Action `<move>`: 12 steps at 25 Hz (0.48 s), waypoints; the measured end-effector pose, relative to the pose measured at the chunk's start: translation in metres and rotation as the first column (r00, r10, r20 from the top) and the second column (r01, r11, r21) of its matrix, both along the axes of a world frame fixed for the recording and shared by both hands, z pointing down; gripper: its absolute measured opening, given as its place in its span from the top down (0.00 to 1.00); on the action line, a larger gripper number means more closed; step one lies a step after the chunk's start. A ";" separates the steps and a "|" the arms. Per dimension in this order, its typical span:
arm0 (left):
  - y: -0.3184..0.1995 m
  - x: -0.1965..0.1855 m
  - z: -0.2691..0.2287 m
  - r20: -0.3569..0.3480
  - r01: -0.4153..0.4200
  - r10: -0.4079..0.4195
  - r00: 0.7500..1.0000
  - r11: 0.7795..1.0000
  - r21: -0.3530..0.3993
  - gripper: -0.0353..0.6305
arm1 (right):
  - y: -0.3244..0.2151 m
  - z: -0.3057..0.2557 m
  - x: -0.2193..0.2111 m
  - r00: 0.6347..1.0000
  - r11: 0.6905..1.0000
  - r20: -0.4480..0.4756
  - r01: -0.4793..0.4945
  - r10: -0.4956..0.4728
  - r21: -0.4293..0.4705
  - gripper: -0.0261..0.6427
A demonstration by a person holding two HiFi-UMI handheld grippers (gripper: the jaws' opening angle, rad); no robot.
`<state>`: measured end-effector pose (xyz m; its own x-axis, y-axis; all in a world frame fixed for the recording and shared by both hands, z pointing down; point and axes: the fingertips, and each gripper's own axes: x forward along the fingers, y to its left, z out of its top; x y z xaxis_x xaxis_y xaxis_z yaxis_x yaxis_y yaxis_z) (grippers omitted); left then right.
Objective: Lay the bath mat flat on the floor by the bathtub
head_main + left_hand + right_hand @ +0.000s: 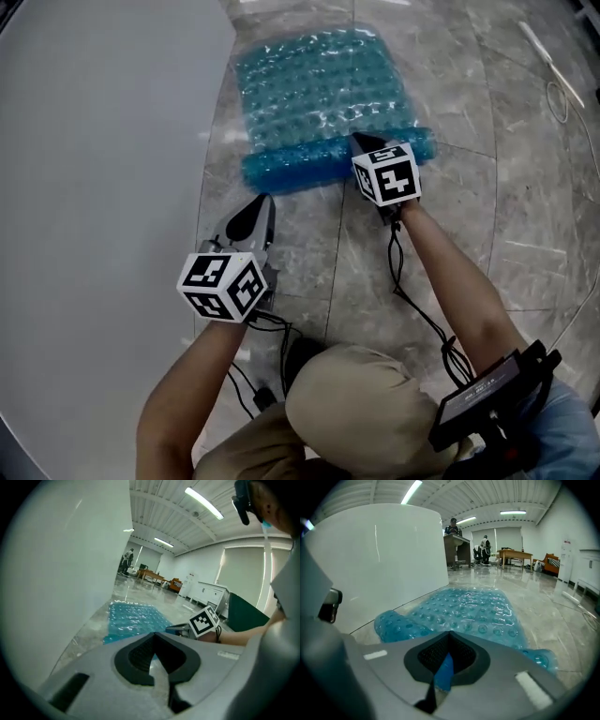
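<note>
Pinching one bath mat: right claw | left claw closed, apparently empty

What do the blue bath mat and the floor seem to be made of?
The bath mat looks like soft translucent plastic or rubber, glossy, with rows of bumps and a rolled near edge. The floor seems polished grey stone or tile: veins, joints and reflections show.

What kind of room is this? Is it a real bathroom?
Probably not a real one: more a big hall or lab with a bathroom corner set up. A white bathtub and blue mat sit on a shiny floor, but behind are desks and long ceiling lights.
</note>
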<state>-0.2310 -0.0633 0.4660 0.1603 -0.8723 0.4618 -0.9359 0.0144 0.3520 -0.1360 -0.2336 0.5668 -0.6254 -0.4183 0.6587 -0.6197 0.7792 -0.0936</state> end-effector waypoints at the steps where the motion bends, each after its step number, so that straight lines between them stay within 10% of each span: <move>1: -0.002 0.013 0.008 0.001 -0.024 0.024 1.000 1.000 0.000 0.94 | 0.001 -0.001 0.003 1.000 1.000 -0.001 -0.009 0.009 0.020 0.95; 12: -0.046 0.031 0.050 0.006 -0.056 0.056 0.998 0.998 0.010 0.94 | 0.044 0.002 0.024 0.997 0.998 -0.071 -0.020 0.025 0.065 0.95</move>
<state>-0.1999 -0.1091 0.5156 0.2068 -0.8667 0.4539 -0.9370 -0.0420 0.3467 -0.1122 -0.1895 0.5692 -0.5672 -0.4749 0.6729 -0.6405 0.7679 0.0021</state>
